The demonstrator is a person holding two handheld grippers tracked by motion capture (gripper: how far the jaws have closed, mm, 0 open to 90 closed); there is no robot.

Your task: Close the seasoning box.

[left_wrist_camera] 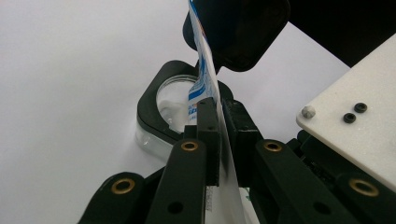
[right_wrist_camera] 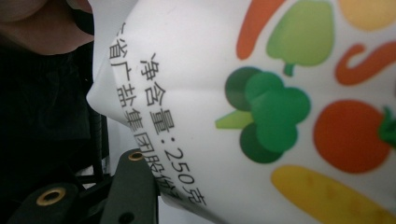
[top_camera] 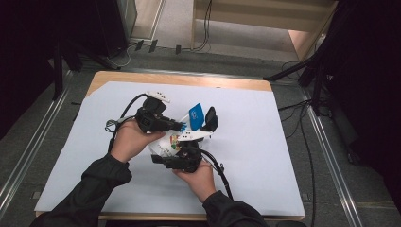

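Left gripper (left_wrist_camera: 219,116) is clamped tight on the thin top edge of the white salt pouch (top_camera: 176,137), jaws pinched almost flat with the film standing upright between them. Right gripper (top_camera: 182,158) has the pouch's body: printed vegetables and black lettering press right up against its camera, one black jaw showing at the lower left, jaws set about halfway and seemingly bearing on the bag. So the pouch hangs between the two grippers, lifted off the pale sheet (top_camera: 265,142), blue end (top_camera: 196,115) tipped up beyond the left jaws. Just past them sits a black-rimmed clear container (left_wrist_camera: 175,100) with its lid (left_wrist_camera: 243,32) raised. That pouch looks soft, slick and shifty with loose fill inside; best held at the sealed edge and lower body, gently
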